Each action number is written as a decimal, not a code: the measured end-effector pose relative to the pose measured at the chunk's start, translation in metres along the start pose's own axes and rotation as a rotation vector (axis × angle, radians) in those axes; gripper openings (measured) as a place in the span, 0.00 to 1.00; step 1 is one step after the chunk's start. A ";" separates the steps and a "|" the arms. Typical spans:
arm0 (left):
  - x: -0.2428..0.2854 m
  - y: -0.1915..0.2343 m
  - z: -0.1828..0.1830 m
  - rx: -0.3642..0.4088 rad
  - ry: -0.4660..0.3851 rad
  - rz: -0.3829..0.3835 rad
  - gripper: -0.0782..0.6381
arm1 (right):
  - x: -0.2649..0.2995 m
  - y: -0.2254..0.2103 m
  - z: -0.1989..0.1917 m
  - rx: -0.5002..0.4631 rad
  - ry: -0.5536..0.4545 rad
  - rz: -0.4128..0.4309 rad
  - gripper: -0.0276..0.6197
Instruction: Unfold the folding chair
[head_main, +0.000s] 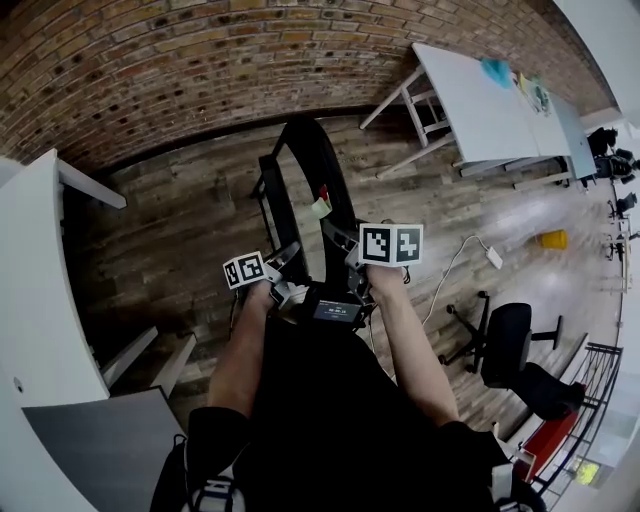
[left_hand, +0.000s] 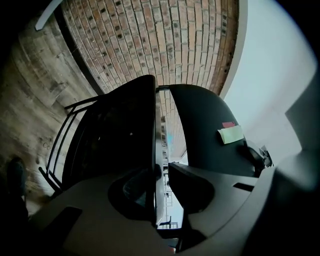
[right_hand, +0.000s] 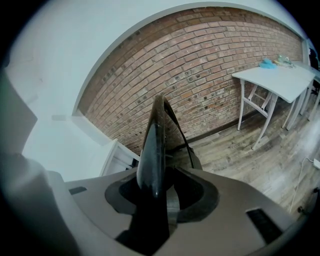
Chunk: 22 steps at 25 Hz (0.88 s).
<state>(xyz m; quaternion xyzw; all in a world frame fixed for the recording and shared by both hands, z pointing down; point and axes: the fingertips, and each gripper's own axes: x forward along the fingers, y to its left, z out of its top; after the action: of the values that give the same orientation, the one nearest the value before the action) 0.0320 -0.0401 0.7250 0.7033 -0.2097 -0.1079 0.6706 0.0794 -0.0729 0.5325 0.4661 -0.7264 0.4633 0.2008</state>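
Left tool (left_hand: 161, 171) clamped on the folding chair's (head_main: 312, 165) thin panel edge. Right tool (right_hand: 156, 182) clamped on its rounded rim. Open wooden floor (head_main: 170, 240) lies beyond both.

Bare floor (head_main: 180, 230) lies open left of the chair (head_main: 328, 170), as far as the brick wall (head_main: 200, 70). On the right, a table (head_main: 470, 95) stands far, an office chair (head_main: 505, 340) near, with a cable (head_main: 450, 265) between them. A white surface (head_main: 35, 300) blocks the near left.
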 end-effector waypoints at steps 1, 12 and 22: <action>-0.002 0.001 0.002 -0.009 -0.008 -0.005 0.26 | 0.000 -0.001 0.001 0.006 -0.003 0.000 0.28; -0.014 0.008 0.010 0.038 -0.027 0.032 0.26 | 0.000 -0.008 0.005 0.018 -0.007 0.009 0.28; -0.008 0.001 0.000 0.076 0.022 0.035 0.26 | -0.008 -0.026 0.009 0.043 -0.006 0.041 0.28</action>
<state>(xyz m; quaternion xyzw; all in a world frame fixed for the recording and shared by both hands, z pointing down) 0.0243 -0.0363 0.7253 0.7255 -0.2185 -0.0803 0.6476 0.1071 -0.0806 0.5353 0.4568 -0.7263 0.4814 0.1792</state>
